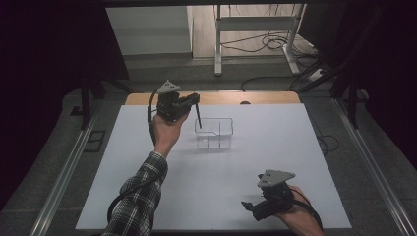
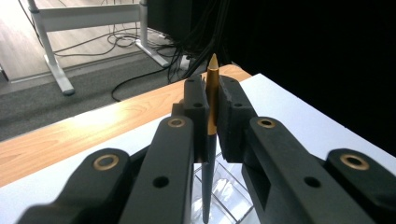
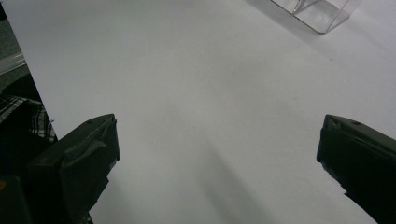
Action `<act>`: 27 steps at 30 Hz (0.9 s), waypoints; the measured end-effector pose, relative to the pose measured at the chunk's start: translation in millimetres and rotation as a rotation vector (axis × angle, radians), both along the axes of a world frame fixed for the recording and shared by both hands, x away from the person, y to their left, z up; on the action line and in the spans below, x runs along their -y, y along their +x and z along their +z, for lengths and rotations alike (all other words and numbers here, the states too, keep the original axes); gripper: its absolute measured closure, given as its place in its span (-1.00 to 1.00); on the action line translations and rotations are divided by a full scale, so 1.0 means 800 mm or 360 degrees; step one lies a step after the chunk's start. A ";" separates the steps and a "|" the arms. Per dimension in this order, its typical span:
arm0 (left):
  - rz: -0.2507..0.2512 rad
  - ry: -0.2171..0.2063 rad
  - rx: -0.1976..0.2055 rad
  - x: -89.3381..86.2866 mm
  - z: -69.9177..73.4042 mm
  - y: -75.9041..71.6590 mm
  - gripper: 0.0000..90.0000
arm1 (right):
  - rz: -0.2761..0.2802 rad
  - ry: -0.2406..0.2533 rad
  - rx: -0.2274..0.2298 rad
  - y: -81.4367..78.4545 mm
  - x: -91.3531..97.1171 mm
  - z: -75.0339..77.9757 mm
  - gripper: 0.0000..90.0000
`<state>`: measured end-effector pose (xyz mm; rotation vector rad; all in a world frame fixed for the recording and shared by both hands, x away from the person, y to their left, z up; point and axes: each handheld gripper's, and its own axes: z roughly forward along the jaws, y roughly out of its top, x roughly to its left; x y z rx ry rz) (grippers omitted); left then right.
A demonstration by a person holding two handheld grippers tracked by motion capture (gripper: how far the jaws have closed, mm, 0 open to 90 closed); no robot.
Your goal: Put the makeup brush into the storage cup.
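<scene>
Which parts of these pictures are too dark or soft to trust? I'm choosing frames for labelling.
High view: the surroundings are near black, while the white table is evenly lit. Left gripper view: the pen is sharp, the right background black, the clear organiser glary. Right gripper view: the jaws are dark and soft-edged, with faint shadows on the table.

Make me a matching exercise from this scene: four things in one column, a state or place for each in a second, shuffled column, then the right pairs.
Things:
1. left gripper
2. right gripper
3. pen
4. clear organizer

States or places:
A. stands on the white table, divided into compartments
B. jaws wide apart, nothing between them
C. jaws clamped on a thin thing
D. upright, gold tip up, dark end down over the clear tray

Pairs: 1-C, 2-B, 3-D, 4-A
</scene>
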<state>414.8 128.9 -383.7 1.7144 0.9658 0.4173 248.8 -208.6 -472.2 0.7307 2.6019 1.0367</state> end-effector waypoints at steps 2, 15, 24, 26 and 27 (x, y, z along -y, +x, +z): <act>0.0014 0.0002 -0.0008 0.002 -0.005 0.003 0.88 | 0.0001 -0.0005 0.0003 0.000 0.000 0.000 -1.00; 0.0046 -0.0038 -0.0058 0.002 -0.031 0.008 0.88 | -0.0001 -0.0001 0.0016 0.001 0.002 0.001 -1.00; 0.0039 -0.0043 -0.0086 0.008 -0.048 0.009 0.88 | -0.0004 -0.0005 0.0012 0.001 0.002 0.000 -1.00; 0.0037 -0.0048 -0.0089 0.009 -0.053 0.009 0.88 | -0.0003 -0.0007 0.0015 0.001 0.002 0.000 -1.00; 0.0036 -0.0050 -0.0096 0.010 -0.055 0.009 0.88 | -0.0004 -0.0010 0.0014 0.001 0.002 0.000 -1.00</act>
